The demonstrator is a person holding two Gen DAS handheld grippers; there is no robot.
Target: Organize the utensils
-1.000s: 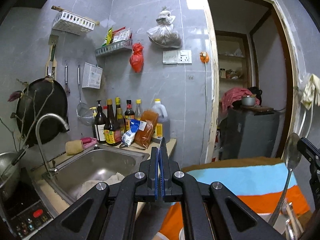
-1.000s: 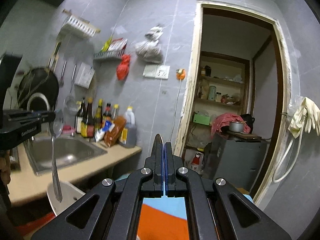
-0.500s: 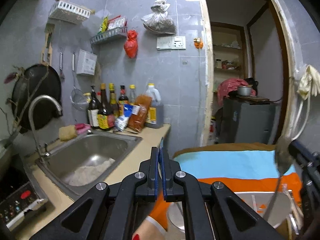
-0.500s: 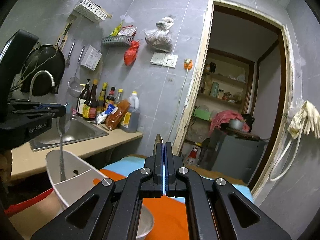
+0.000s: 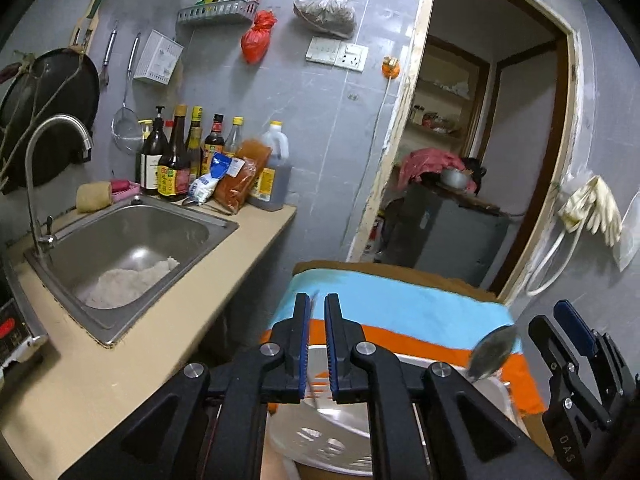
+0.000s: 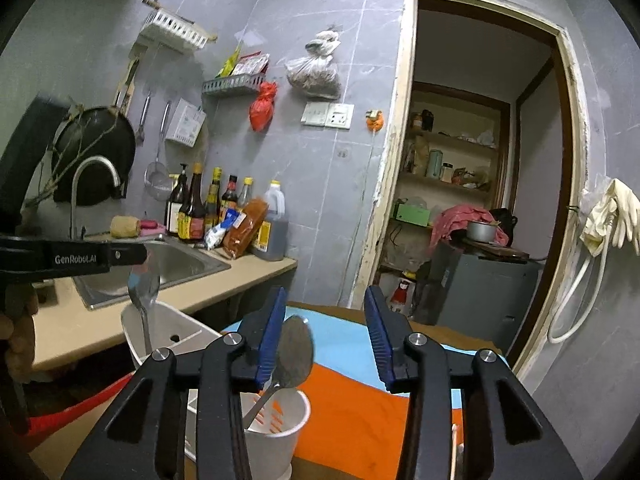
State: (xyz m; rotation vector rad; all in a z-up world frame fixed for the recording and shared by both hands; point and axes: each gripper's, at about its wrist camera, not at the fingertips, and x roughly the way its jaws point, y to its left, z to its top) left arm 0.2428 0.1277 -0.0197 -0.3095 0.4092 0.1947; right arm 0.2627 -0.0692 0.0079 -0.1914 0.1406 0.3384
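Observation:
In the right wrist view my right gripper (image 6: 325, 300) stands with its jaws opening. A metal spoon (image 6: 296, 352) leans loose against the left pad, its handle down in a white cup (image 6: 280, 420). At the left edge my left gripper (image 6: 134, 256) has a second spoon (image 6: 144, 286) hanging from its tip into a white slotted holder (image 6: 172, 328). In the left wrist view the left gripper (image 5: 317, 300) shows its jaws opening, a narrow gap between the pads and that spoon's thin edge (image 5: 314, 298) beside the left pad. The right gripper (image 5: 550, 318) and its spoon (image 5: 492, 350) appear at the right.
A blue and orange striped cloth (image 6: 352, 396) covers the table under the cup. To the left run a beige counter (image 5: 120, 360), a steel sink (image 5: 132, 240) with a tap, and several sauce bottles (image 5: 176, 160). An open doorway (image 6: 480, 160) lies behind the table.
The right jaws have opened and let go of their spoon, which now leans in the cup. The left gripper has tipped down over the white holder and its pads have parted slightly.

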